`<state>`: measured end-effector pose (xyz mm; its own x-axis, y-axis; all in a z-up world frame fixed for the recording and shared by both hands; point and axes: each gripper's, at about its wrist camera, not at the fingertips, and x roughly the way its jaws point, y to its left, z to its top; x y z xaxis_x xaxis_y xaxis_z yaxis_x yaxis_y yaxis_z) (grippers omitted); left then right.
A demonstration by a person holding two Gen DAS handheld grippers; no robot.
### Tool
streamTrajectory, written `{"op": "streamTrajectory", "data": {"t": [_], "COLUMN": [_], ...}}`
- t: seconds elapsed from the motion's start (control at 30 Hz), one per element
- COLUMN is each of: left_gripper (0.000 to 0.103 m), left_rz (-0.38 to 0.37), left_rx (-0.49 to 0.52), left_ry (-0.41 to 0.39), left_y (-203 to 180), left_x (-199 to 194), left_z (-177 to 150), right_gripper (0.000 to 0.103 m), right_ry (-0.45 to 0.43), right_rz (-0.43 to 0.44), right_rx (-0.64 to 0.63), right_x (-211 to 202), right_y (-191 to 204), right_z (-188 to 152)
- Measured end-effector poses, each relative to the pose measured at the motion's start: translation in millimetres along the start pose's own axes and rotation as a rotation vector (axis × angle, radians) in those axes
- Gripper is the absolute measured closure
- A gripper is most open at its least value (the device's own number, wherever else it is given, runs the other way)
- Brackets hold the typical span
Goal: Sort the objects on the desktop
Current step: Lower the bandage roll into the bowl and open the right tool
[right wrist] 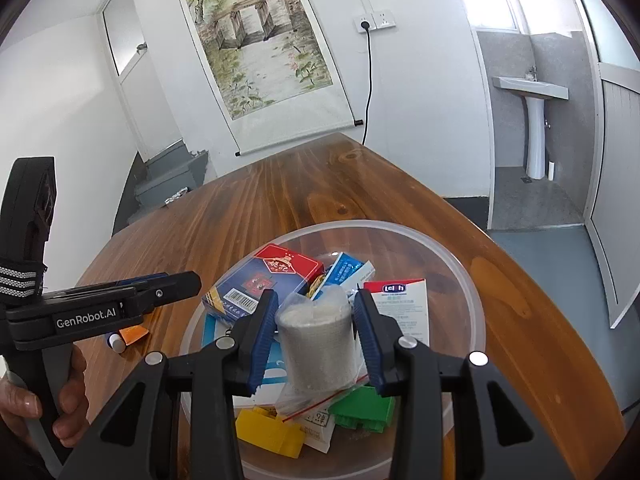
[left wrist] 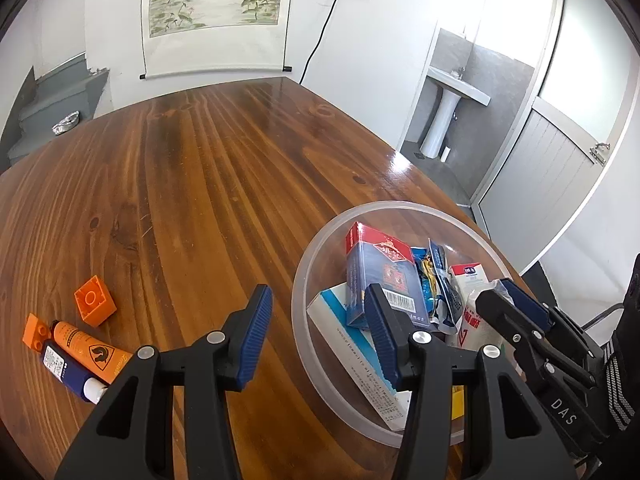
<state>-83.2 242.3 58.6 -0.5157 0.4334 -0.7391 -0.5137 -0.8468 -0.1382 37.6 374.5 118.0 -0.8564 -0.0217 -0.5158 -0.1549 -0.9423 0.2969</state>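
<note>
My right gripper (right wrist: 316,300) is shut on a grey-white roll in a clear plastic bag (right wrist: 316,344), held over the clear round bowl (right wrist: 472,280). The bowl holds a blue-and-red card box (right wrist: 272,276), a white carton (right wrist: 400,304), a yellow brick (right wrist: 268,432), a green brick (right wrist: 364,408) and packets. My left gripper (left wrist: 320,336) stands open with nothing between its fingers, above the bowl's (left wrist: 304,256) left rim. On the table to its left lie an orange brick (left wrist: 95,300), a smaller orange brick (left wrist: 34,330), an orange tube (left wrist: 86,350) and a blue stick (left wrist: 68,372).
The wooden table (left wrist: 200,168) stretches bare behind the bowl, its right edge close to the bowl. A person's hand (right wrist: 24,396) grips the left tool's handle. A scroll painting (right wrist: 260,52) hangs on the wall beyond, and a washbasin (right wrist: 532,92) stands in the side room.
</note>
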Motion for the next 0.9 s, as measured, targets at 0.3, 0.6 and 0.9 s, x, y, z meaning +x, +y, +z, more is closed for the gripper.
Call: {"op": "streamTrajectory", "data": {"t": [0.3,0.6,0.9], "left_gripper": [0.051,0.051,0.051], "left_rz": [0.019,0.031,0.075], "left_rx": [-0.028,-0.072,-0.110], "left_ry": [-0.006,-0.012,-0.013], "left_y": [15,36,59], "left_x": [-8,-17,-26], "left_z": [-7,-15,-26], "right_gripper": [0.059,0.059,0.055], "right_ry": [0.029,-0.065,-0.091], "right_rz": [-0.007,-0.124,-0.196], "right_rx": [-0.098,-0.120,-0.088], "right_x": [11,-3,-5], "right_y": [18,16,10], "right_z": [-6,-6,-3]}}
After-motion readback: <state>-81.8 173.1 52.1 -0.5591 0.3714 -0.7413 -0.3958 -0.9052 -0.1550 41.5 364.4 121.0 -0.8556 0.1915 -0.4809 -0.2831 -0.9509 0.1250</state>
